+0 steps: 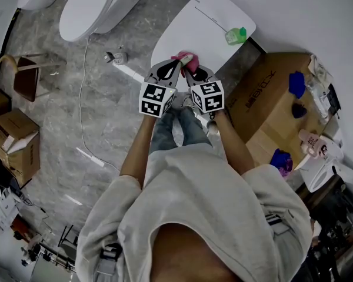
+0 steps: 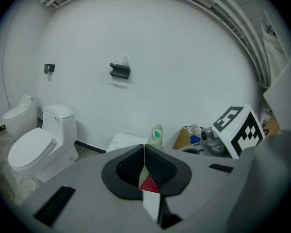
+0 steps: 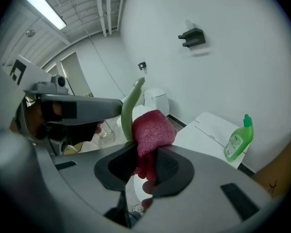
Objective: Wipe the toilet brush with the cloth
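**Brush clamped on the left, cloth on the right, the two touching**

A white toilet (image 1: pixel 91 7) stands on the grey floor (image 1: pixel 100 110) at the left, against the wall (image 2: pixel 184 57).

The left gripper (image 1: pixel 172 68) has its jaws together on the brush (image 3: pixel 128 108). They grip its thin, pale green handle, which curves up past the jaw tips. In the left gripper view the handle shows edge-on as a narrow strip pinched between the ribbed pads. The brush's head cannot be made out.

The right gripper (image 1: pixel 194 72) is just beside the left one, and their marker cubes nearly touch. Its jaws are clamped on the pink cloth (image 3: pixel 153 130). The cloth bunches above the jaw tips and presses against the right side of the handle.

Both grippers are held above the near end of a white board (image 1: pixel 217 13).

A green bottle (image 1: pixel 235 35) stands upright at the board's right edge, close to the wall.

Further right, a cardboard box (image 1: pixel 265 98) sits beside the board with small blue items on its top.
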A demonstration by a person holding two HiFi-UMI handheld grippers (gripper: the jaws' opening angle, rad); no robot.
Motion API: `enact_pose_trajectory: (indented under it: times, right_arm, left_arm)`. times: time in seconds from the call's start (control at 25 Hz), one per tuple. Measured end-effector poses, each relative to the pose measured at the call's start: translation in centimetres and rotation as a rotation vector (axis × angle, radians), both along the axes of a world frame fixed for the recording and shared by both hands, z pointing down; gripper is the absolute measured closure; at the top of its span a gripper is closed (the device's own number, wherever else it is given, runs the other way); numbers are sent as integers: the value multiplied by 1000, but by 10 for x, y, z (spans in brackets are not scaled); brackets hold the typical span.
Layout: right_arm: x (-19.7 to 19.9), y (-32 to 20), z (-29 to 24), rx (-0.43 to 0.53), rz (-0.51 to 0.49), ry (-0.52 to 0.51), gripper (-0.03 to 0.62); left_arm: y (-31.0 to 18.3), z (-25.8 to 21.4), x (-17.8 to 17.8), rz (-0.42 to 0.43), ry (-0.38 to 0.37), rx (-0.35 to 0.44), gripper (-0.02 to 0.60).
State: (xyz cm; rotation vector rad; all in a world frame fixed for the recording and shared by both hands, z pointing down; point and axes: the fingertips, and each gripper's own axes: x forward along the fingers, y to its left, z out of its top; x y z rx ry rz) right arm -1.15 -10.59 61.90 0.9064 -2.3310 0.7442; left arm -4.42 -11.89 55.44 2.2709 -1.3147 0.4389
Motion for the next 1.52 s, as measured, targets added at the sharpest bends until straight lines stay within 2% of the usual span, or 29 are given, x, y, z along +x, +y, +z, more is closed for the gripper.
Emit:
enact_pose_trajectory:
  times: [0.56, 0.72, 0.92, 1.16, 1.52]
  right_arm:
    - [-9, 3, 75, -124, -93, 126, 505]
    - [-4, 1, 102, -147, -116, 185, 505]
    - [4, 4, 117, -190, -116, 208, 505]
    - [19, -2, 97, -134, -70, 185, 505]
    - [30, -13, 1, 77, -24, 58, 505]
  left_arm:
    - [-5, -1, -4, -11, -16, 2, 558]
    - [-7, -3, -5, -24, -13, 5, 558]
    - [-8, -5, -6, -24, -11, 15, 558]
    - [-5, -7, -11, -32, -19, 18, 558]
    - [9, -7, -8, -32, -16, 21, 558]
